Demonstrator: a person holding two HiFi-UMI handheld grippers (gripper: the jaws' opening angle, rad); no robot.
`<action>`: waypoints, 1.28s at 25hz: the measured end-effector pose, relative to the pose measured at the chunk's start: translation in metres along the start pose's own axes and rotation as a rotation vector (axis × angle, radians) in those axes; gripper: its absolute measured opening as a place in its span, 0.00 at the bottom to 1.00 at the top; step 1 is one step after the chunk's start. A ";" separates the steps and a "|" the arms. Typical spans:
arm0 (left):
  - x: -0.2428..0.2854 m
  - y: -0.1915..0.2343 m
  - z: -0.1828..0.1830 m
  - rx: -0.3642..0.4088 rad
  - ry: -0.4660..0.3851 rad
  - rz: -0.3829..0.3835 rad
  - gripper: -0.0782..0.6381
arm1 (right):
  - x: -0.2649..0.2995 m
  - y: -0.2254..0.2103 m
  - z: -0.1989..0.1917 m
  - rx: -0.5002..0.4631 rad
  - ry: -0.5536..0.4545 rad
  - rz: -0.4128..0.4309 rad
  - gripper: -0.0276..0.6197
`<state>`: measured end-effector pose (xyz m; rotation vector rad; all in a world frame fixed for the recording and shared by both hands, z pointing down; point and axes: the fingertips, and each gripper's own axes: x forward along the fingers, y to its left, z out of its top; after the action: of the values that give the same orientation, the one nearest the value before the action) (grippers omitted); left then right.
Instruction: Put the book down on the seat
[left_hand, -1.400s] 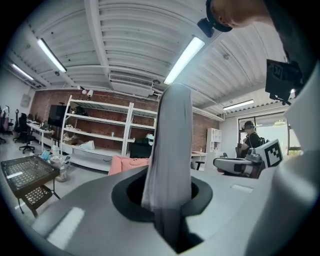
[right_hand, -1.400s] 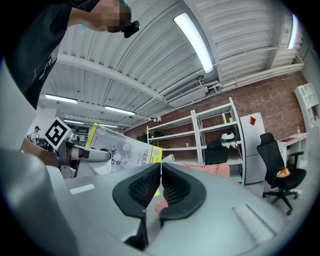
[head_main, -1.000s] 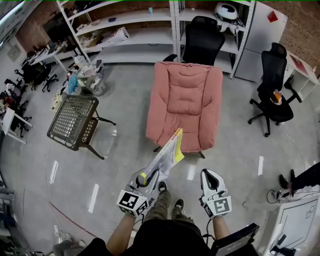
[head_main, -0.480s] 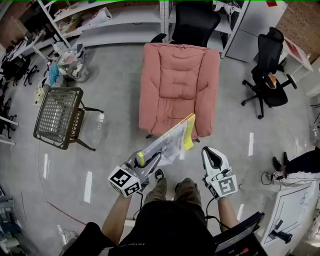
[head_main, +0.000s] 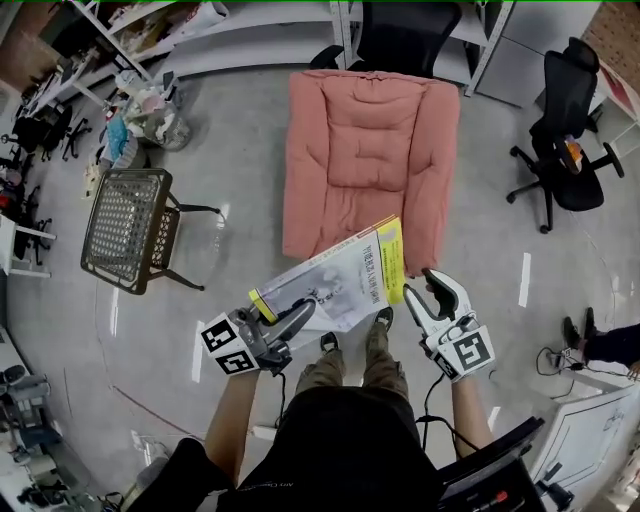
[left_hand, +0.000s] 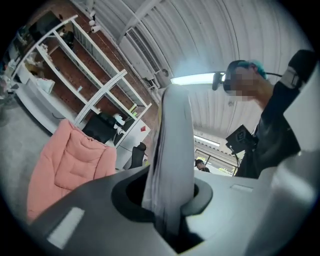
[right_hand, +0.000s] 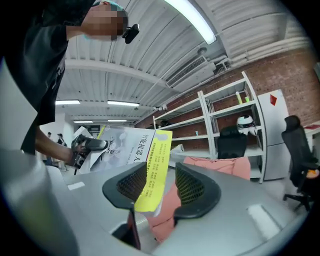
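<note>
The book (head_main: 340, 280) is held in the air on the near side of the pink armchair (head_main: 375, 140), clear of its seat (head_main: 352, 215), and the left gripper (head_main: 288, 320) is clamped on its near-left corner. The jaws of the right gripper (head_main: 426, 290) have just been opened and are kept apart, with the book's yellow band (right_hand: 155, 165) seen between them, ungripped.

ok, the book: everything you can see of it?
The book is a thin paperback with a pale grey-white cover, dark print and a yellow band along one edge. It is in the air, not yet on the pink seat. The left gripper clamps one corner; the right gripper, jaws just opened, straddles the yellow edge without pressing.
</note>
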<state>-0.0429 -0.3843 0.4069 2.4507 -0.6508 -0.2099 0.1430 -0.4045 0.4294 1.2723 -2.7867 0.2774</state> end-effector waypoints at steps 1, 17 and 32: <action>0.006 -0.004 0.001 -0.007 -0.012 -0.023 0.21 | 0.005 -0.006 0.002 0.011 -0.005 0.040 0.36; 0.016 0.006 0.003 -0.171 0.009 -0.462 0.21 | 0.036 0.027 0.009 0.331 0.021 0.662 0.45; 0.041 0.173 -0.113 -0.246 0.224 0.125 0.33 | 0.085 0.005 -0.155 0.778 0.337 0.259 0.20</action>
<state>-0.0443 -0.4704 0.5996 2.1502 -0.6361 0.0332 0.0809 -0.4348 0.5924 0.8037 -2.5916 1.5415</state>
